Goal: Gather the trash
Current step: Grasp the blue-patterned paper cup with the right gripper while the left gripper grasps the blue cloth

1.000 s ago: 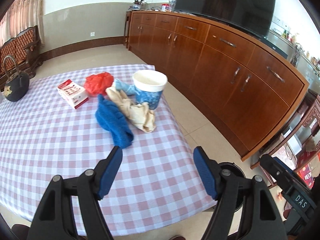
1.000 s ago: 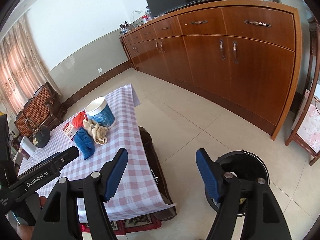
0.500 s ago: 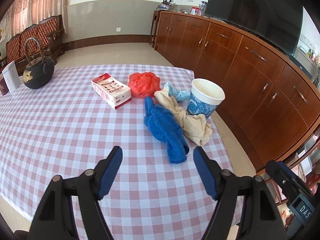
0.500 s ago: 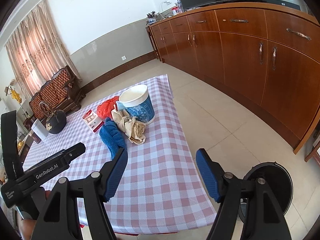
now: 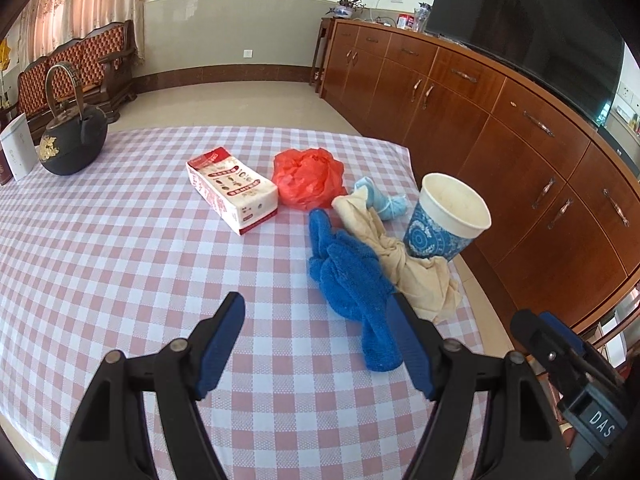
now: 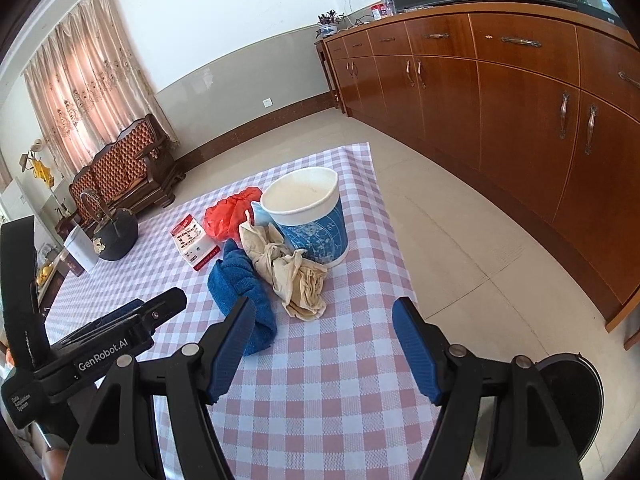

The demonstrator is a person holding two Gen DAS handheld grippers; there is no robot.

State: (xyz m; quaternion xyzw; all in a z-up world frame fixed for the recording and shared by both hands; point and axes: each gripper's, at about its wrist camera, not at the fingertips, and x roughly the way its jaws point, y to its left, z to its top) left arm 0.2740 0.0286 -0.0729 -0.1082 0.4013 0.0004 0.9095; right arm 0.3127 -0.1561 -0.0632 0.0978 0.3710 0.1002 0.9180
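On the checked tablecloth (image 5: 120, 240) lie a blue-and-white paper cup (image 5: 446, 220), a beige rag (image 5: 404, 264), a blue cloth (image 5: 352, 280), a small light-blue cloth (image 5: 384, 200), a crumpled red plastic bag (image 5: 308, 178) and a red-white tissue pack (image 5: 232, 190). My left gripper (image 5: 316, 320) is open and empty above the cloth, its right finger just before the blue cloth. My right gripper (image 6: 324, 328) is open and empty, near the table's right edge, before the beige rag (image 6: 292, 272) and cup (image 6: 312, 220). A black bin (image 6: 572, 400) stands on the floor at lower right.
A black teapot (image 5: 72, 136) and a white card (image 5: 16, 152) stand at the table's far left. A long wooden cabinet (image 5: 520, 140) with a TV runs along the right. A wooden bench (image 6: 120, 168) stands by the curtain. Tiled floor (image 6: 460, 240) lies between table and cabinet.
Both grippers have swung left and moved in over the table towards the pile of items. The bin has slid to the right edge of the right wrist view. Both stay open.
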